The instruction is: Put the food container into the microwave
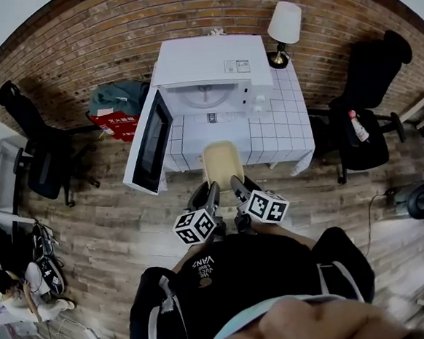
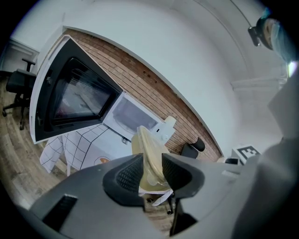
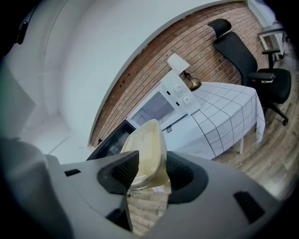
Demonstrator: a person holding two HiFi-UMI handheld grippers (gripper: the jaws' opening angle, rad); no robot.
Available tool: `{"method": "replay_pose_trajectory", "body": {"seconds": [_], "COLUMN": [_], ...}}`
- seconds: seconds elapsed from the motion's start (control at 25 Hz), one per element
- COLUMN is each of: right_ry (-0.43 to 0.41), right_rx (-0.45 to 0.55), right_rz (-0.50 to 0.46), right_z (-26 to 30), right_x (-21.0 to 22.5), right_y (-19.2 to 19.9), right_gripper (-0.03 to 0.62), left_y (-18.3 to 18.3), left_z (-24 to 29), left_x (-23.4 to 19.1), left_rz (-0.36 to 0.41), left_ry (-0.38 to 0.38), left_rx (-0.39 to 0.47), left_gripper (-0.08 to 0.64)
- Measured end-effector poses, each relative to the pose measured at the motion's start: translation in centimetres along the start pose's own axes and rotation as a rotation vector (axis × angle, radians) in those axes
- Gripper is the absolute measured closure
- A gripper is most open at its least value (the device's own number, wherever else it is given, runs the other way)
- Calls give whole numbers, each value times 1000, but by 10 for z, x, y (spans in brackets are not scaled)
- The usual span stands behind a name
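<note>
Both grippers carry a pale yellow lidded food container in the air in front of the table. My left gripper is shut on the container's near left edge, pads pressing both faces. My right gripper is shut on its near right edge. The white microwave stands on the checked tablecloth, its door swung wide open to the left and its cavity facing me. The container sits short of the cavity, over the table's front edge.
A lamp stands right of the microwave on the table. Black office chairs stand at the left and right. A red bag sits behind the open door. A brick wall closes the back.
</note>
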State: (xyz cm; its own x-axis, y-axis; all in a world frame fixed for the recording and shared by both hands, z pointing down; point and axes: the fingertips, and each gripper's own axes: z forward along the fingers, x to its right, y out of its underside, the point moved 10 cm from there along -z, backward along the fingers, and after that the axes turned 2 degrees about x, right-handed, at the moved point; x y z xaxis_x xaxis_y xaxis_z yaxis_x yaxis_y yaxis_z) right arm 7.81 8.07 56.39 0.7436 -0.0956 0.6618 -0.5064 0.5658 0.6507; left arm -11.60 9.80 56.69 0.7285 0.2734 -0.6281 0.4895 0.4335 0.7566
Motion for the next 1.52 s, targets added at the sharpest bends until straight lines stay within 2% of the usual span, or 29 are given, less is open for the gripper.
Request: {"method": "replay_pose_trajectory", "body": {"seconds": [0.48,0.84,1.12,1.52], "right_ry": [13,59,74,51], "right_rx": [40,54,57,45], "right_rz": [15,19,17,16], "right_z": [48,65,86,124], "right_x": [-31,-31,-22,-11], "right_y": [2,3,-14,-50], "right_gripper": [423,423,423,423], "left_y": [-40,-47,-57,-74], "left_z": [15,30,58,105], "left_x": [-44,-62,-67,-71], "left_rz": [9,4,4,5], "left_ry": [35,65,74,63], "left_rx": [-9,-39,-41,-38], "left_gripper": [430,430,430,430]}}
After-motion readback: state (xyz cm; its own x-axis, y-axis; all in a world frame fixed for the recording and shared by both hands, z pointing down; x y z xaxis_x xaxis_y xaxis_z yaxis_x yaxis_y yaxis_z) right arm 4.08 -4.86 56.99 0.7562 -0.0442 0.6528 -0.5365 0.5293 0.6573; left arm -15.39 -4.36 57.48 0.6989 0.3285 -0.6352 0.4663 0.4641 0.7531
